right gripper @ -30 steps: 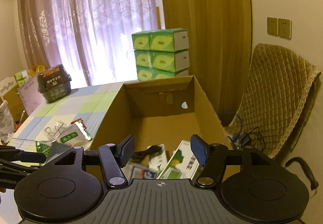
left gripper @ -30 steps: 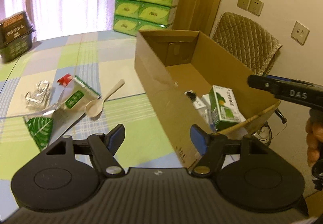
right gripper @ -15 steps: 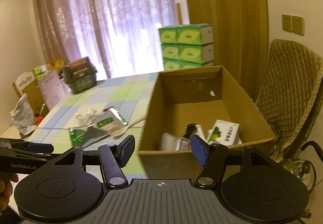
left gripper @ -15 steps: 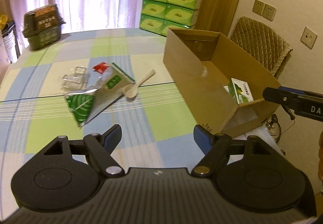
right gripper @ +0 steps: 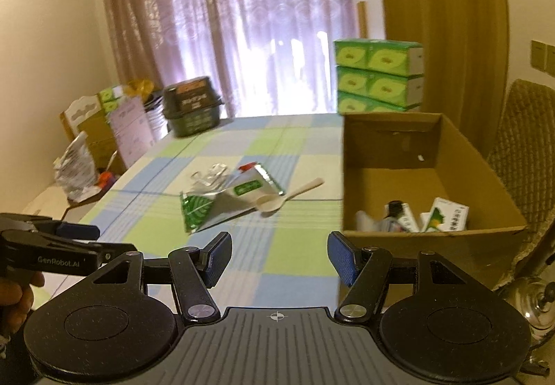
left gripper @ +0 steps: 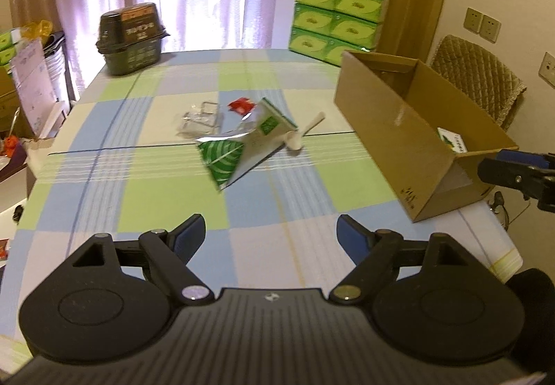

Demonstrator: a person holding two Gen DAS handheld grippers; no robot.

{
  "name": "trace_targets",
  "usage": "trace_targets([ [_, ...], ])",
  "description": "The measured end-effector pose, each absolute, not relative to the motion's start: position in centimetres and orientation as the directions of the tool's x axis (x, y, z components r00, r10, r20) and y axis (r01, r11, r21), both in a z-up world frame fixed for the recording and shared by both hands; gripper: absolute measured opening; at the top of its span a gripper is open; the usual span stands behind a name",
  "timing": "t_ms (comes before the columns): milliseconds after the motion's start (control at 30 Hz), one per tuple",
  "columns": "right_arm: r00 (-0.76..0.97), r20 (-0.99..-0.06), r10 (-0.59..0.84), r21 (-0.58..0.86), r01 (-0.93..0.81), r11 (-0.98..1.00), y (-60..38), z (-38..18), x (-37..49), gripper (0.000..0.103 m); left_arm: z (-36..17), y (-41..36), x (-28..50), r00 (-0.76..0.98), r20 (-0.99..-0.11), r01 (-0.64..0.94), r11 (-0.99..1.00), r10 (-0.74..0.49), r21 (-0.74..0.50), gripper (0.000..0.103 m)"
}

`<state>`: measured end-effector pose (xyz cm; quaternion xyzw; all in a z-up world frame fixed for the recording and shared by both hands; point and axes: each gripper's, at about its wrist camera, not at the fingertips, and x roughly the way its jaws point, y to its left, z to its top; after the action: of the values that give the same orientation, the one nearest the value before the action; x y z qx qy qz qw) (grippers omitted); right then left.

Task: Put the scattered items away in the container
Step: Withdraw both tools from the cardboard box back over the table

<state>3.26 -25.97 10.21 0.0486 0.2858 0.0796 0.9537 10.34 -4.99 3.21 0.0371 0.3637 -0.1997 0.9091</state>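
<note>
Both grippers are empty, and each has its jaws spread wide. Left gripper (left gripper: pixel 270 232) hangs above the near part of the table (left gripper: pixel 156 197), which has a checked cloth in blue, green and cream. Right gripper (right gripper: pixel 279 256) is over the near edge of the table, beside the near left corner of the box (right gripper: pixel 430 239), and its tip also shows at the right edge of the left view. On the middle of the table lies a small heap of loose things: a green and silver pouch (left gripper: pixel 242 145), a pale spoon (left gripper: pixel 301 133) touching the right side of the pouch, a red packet (left gripper: pixel 241 105) just behind it, and a clear plastic piece (left gripper: pixel 199 118) to its left, which is too blurred to name. All 4 are well apart from both grippers. The cardboard box stands open at the right side of the table, near its edge. Inside it, at the near end, are a green and white carton (right gripper: pixel 447 215) and a dark-capped bottle (right gripper: pixel 397 211), with perhaps 1 or 2 more small things beside them. At the far side of the table stand a dark basket (left gripper: pixel 130 38) and 6 green tissue boxes (left gripper: pixel 336 20) in a stack. A chair (left gripper: pixel 475 73) is behind the box.
</note>
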Motion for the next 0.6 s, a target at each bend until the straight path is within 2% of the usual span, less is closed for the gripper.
trace_targets([
  [600, 0.760, -0.603, 0.245, 0.110, -0.225, 0.968, -21.7, 6.7, 7.0, 0.067, 0.5, -0.8, 13.3, 0.619, -0.729, 0.369, 0.928, -0.290, -0.056, 0.080],
])
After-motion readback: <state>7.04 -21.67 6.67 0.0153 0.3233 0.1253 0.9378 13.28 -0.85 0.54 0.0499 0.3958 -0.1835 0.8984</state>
